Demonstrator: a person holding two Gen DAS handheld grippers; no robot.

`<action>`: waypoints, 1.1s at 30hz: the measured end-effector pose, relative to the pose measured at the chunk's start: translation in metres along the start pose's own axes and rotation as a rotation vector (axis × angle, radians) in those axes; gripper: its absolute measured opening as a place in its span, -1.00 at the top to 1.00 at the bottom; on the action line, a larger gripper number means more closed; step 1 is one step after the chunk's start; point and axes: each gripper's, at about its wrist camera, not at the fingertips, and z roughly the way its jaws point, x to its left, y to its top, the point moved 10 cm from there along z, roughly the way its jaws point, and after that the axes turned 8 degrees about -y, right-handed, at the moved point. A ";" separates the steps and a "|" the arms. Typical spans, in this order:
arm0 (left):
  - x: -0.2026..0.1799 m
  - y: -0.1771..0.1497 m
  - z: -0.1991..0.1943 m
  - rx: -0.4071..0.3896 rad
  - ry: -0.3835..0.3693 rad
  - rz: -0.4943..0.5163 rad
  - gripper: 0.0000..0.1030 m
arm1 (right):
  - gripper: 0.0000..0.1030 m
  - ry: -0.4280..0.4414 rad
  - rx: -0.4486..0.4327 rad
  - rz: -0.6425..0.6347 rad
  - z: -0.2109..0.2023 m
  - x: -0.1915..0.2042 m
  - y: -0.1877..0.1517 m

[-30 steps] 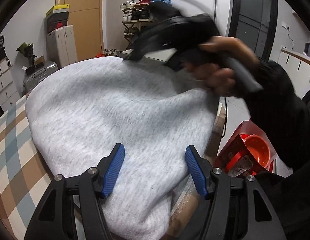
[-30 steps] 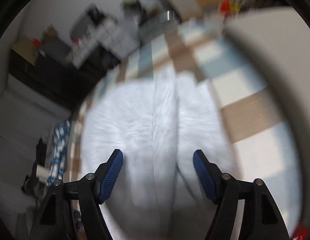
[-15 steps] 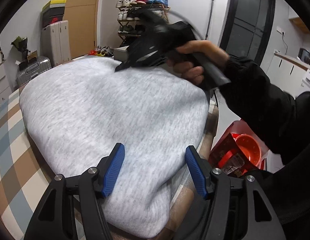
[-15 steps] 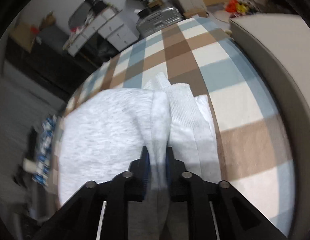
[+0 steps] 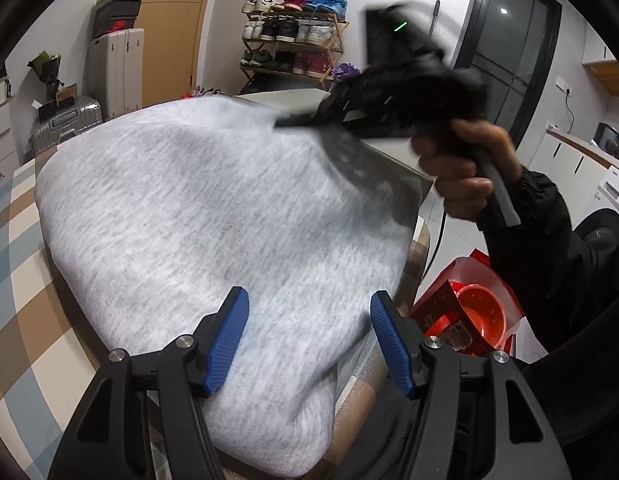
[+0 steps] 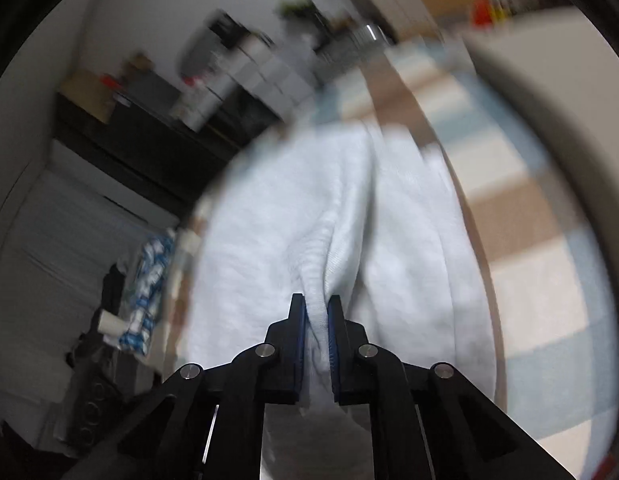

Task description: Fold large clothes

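Note:
A large light-grey garment (image 5: 209,208) lies on the checked table (image 5: 13,280). My left gripper (image 5: 311,336) hangs open over its near edge; cloth lies under the blue pads and they do not press it. Beyond it, a hand (image 5: 461,168) holds my blurred right gripper (image 5: 287,123) above the garment's far right corner. In the right wrist view the right gripper (image 6: 316,312) has its jaws closing on a raised fold of the garment (image 6: 389,220), which is pinched between the pads. The cloth rises off the table (image 6: 529,280) towards them.
A pale board or box (image 5: 293,98) stands behind the garment. A red bag holding a red bowl (image 5: 469,320) sits on the floor past the table's right edge. A shoe rack (image 5: 293,40) and suitcases (image 5: 115,68) line the far wall.
My right gripper went from open over the garment to shut on a fold, then rose with it. The left gripper stayed open and almost still.

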 end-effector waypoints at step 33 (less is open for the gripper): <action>0.032 0.001 -0.048 -0.081 0.085 -0.118 -0.13 | -0.26 -0.244 -0.034 -0.317 -0.008 0.033 -0.086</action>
